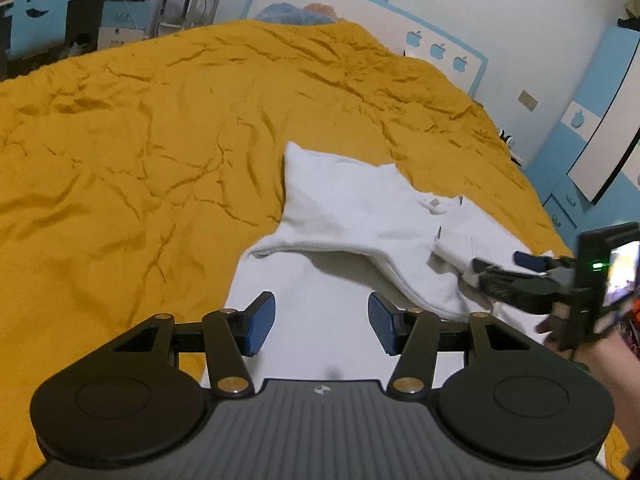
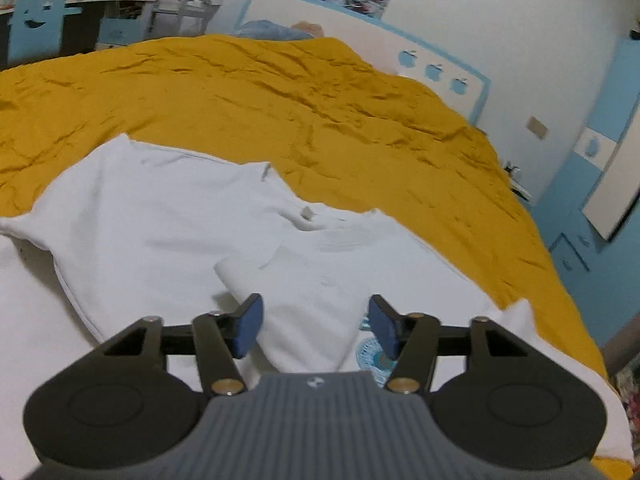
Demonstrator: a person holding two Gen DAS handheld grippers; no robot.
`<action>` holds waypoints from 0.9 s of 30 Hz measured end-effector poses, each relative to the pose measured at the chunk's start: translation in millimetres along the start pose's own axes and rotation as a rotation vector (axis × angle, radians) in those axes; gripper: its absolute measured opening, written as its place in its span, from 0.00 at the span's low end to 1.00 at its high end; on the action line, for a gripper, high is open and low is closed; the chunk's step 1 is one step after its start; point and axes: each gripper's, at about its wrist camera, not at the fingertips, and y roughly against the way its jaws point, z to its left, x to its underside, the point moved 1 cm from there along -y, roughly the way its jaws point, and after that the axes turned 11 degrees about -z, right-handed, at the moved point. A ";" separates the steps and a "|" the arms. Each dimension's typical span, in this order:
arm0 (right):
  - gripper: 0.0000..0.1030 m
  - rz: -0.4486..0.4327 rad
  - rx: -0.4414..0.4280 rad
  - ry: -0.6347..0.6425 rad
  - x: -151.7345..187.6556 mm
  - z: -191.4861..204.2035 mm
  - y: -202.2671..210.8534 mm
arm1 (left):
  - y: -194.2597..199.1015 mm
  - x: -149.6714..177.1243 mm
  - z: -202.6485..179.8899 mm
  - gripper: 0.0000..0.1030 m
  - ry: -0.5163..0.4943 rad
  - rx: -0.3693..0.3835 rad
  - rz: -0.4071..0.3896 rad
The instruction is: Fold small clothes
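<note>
A white T-shirt (image 1: 352,216) lies on the mustard bedspread (image 1: 140,120), one sleeve folded in over the body. My left gripper (image 1: 322,326) is open just above the shirt's near part, holding nothing. My right gripper (image 1: 496,266) shows at the right edge of the left wrist view, over the shirt's right side. In the right wrist view my right gripper (image 2: 316,328) is open, its blue pads (image 2: 250,330) on either side of a folded flap of the shirt (image 2: 180,220). A blue round print (image 2: 370,354) shows near the right pad.
The bedspread (image 2: 280,92) covers a wide bed. A white and blue headboard (image 1: 436,48) stands behind it. A blue cabinet (image 1: 600,128) is to the right, a blue chair (image 1: 36,16) and cluttered desk at the far left.
</note>
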 end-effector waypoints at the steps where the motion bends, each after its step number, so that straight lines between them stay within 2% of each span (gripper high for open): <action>1: 0.63 0.007 -0.018 0.010 1.1 1.6 -5.2 | 2.7 -0.8 0.2 0.61 0.001 -0.003 -0.004; 4: 0.61 0.014 -0.027 0.054 2.8 9.5 -18.3 | 8.0 -4.4 6.8 0.61 0.070 0.015 0.015; 5: 0.52 0.017 -0.013 0.051 2.9 10.4 -22.1 | 8.0 -5.9 10.4 0.61 0.111 0.037 0.025; 6: 0.35 0.019 0.008 0.032 2.4 9.0 -25.0 | 7.1 -7.4 12.5 0.61 0.140 0.050 0.035; 7: 0.24 0.023 0.016 0.009 2.7 7.4 -28.4 | 5.1 -9.3 13.0 0.61 0.150 0.048 0.041; 8: 0.05 0.032 0.013 -0.013 3.9 5.0 -30.7 | 2.4 -11.7 11.5 0.61 0.141 0.035 0.043; 10: 0.04 0.048 0.001 -0.059 8.1 -1.4 -31.8 | -2.6 -13.8 6.7 0.61 0.105 0.013 0.037; 14: 0.03 -0.039 -0.002 -0.213 12.8 -24.4 -16.0 | -13.8 -9.6 -2.0 0.61 0.067 0.025 0.046; 18: 0.03 -0.101 0.001 -0.478 27.7 -65.7 -2.4 | -22.9 -3.9 -12.1 0.61 0.056 0.044 0.050; 24: 0.03 -0.104 0.011 -0.960 76.2 -128.1 8.3 | -37.5 10.3 -25.2 0.61 0.073 0.105 0.102; 27: 0.03 -0.131 0.009 -1.084 92.9 -141.6 12.8 | -42.6 17.1 -32.8 0.61 0.048 0.095 0.117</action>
